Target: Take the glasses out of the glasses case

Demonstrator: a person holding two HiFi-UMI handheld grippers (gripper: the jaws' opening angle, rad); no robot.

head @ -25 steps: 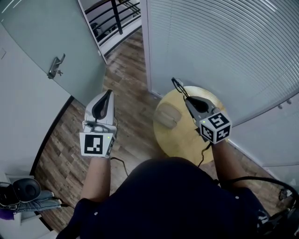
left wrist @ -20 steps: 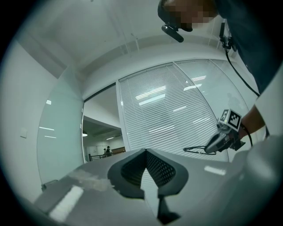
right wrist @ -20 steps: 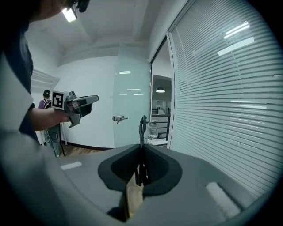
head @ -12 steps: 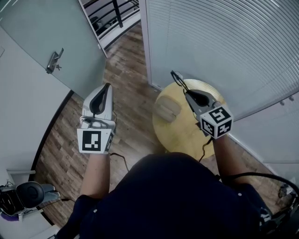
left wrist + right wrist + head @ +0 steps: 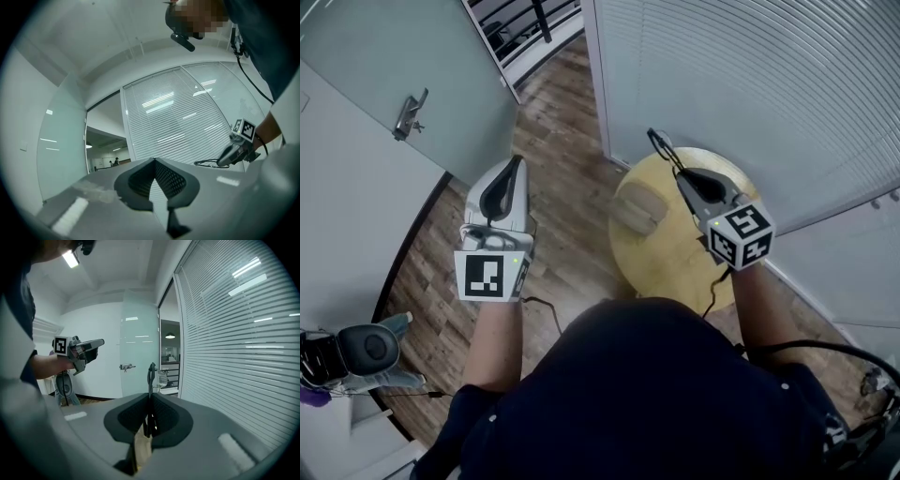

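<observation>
"Left gripper (image 5: 518,165) first: what's in it?"

"Nothing. I hold it with the jaws pressed together and empty, above the wooden floor (image 5: 567,253), beside the glass door (image 5: 384,66)."

"And the case?"

"My glasses case (image 5: 637,208) is beige and lies on the round table (image 5: 666,277), just left of my right gripper (image 5: 678,174). I can't tell whether it's open or closed."

"The glasses?"

"Out of the case. My right gripper is clamped on the glasses (image 5: 151,373) by their dark frame. They stick up past the jaw tips, near the table's far edge, close to the slatted blinds (image 5: 750,84)."
</observation>
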